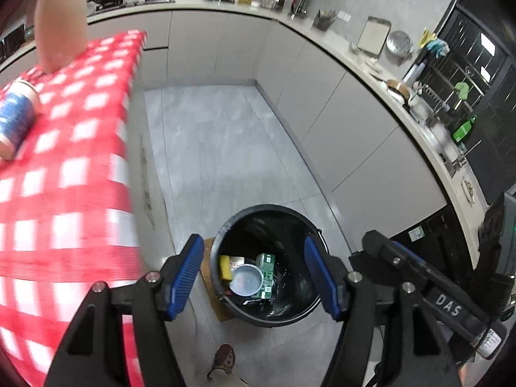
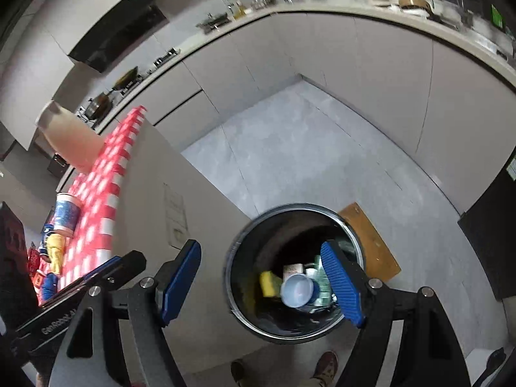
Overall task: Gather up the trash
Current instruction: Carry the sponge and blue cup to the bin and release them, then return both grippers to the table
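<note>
A black round trash bin (image 1: 290,309) stands on the grey floor; it also shows in the right wrist view (image 2: 245,316). Inside lie a yellow sponge (image 1: 226,268), a pale blue cup (image 1: 246,280) and a green box (image 1: 266,269); the right wrist view shows the sponge (image 2: 269,284) and cup (image 2: 298,290) too. My left gripper (image 1: 254,277) is open and empty above the bin. My right gripper (image 2: 262,285) is open and empty above the bin. A blue and white cup (image 1: 14,119) lies on the red checked tablecloth (image 1: 74,167).
The table with the red checked cloth (image 2: 106,193) stands left of the bin, holding a blue cup (image 2: 66,211), a yellow item (image 2: 56,253) and other packets. A brown board (image 2: 371,242) lies beside the bin. Kitchen cabinets (image 1: 354,129) line the far side. The person's shoes (image 2: 325,366) are below.
</note>
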